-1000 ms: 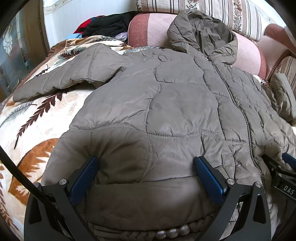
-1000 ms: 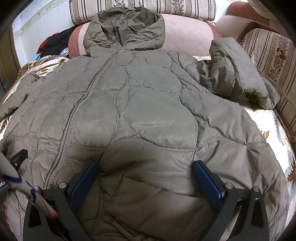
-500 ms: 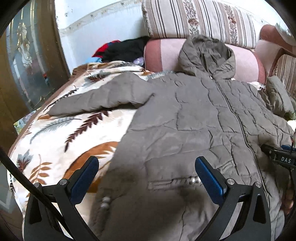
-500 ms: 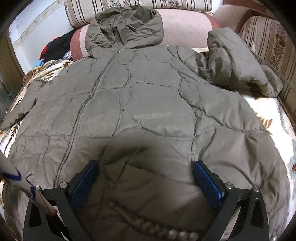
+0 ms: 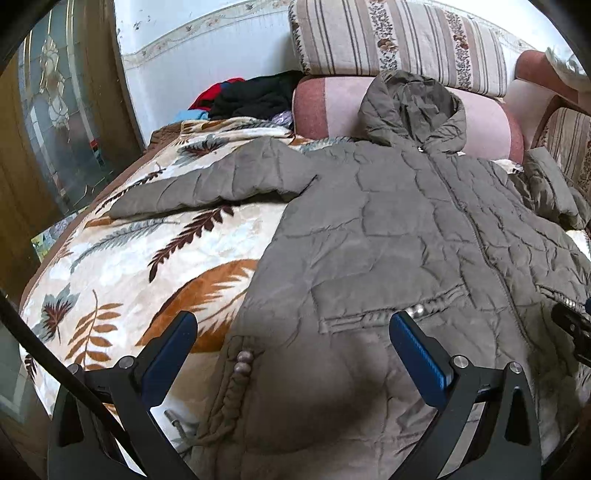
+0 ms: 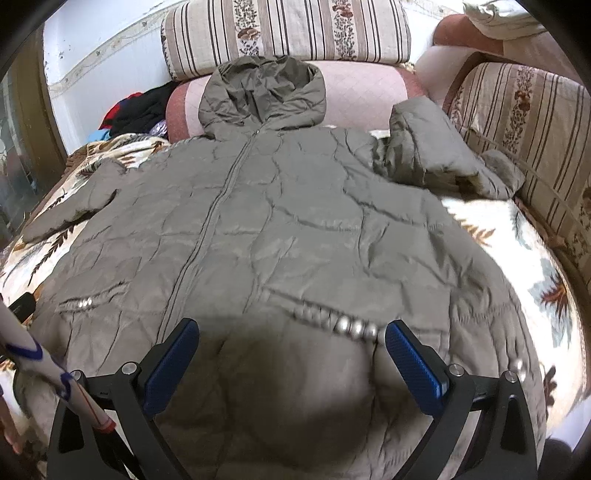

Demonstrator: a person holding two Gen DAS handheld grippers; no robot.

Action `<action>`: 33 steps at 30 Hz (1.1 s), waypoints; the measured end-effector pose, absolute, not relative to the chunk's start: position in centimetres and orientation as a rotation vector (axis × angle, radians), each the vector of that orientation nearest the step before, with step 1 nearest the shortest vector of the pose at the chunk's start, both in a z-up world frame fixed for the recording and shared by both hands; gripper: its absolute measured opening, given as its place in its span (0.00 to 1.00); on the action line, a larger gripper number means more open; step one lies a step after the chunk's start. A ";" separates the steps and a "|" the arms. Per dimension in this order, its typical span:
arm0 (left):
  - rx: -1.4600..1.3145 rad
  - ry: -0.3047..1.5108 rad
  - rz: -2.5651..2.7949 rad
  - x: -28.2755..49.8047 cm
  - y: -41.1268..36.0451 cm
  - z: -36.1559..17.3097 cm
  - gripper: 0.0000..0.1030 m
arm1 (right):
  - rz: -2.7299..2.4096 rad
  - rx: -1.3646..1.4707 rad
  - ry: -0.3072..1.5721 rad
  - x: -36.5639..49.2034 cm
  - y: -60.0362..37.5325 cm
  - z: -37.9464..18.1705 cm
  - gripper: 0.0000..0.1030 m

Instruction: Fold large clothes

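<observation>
An olive quilted hooded jacket (image 5: 406, 236) lies flat, front up and zipped, on a leaf-patterned blanket (image 5: 147, 258). Its hood (image 6: 264, 92) rests against a pink bolster. One sleeve (image 5: 210, 184) stretches out to the left; the other sleeve (image 6: 436, 155) is bunched at the right. My left gripper (image 5: 291, 343) is open above the jacket's lower left hem. My right gripper (image 6: 290, 350) is open above the lower right front, near a beaded pocket trim (image 6: 343, 325). Neither holds anything.
A pink bolster (image 5: 332, 103) and striped cushions (image 6: 288, 33) line the back; a striped sofa arm (image 6: 524, 122) stands at the right. A pile of dark and red clothes (image 5: 251, 96) lies at the back left. A glass-panelled door (image 5: 62, 122) is at the left.
Both grippers have pulled back and risen from the jacket, so more of the jacket and blanket shows. Both stay open. The jacket has not visibly moved.
</observation>
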State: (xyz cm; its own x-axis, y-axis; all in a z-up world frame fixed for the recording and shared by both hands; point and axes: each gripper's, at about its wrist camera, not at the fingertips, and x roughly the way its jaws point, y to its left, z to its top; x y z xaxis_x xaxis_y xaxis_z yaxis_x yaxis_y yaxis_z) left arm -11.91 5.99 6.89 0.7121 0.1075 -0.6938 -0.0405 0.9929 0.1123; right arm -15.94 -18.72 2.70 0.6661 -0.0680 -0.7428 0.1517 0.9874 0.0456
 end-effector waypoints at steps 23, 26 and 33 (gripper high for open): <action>0.033 0.956 0.062 -13.7 8.4 4.9 0.45 | -0.037 0.050 0.868 -17.7 -14.8 2.8 0.92; 0.042 0.937 0.083 -14.2 8.6 6.0 0.47 | -0.043 0.049 0.884 -17.6 -14.6 2.7 0.92; 0.059 0.886 0.074 -14.8 7.9 8.6 0.66 | -0.063 0.068 0.871 -17.9 -15.2 3.4 0.92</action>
State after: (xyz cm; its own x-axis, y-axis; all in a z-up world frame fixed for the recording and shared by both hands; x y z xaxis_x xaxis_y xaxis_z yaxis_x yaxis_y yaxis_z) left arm -14.79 7.87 8.56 0.6305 0.0888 -0.7711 -0.0398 0.9958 0.0821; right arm -17.94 -15.25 3.39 0.6423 -0.0277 -0.7660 0.0831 0.9960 0.0336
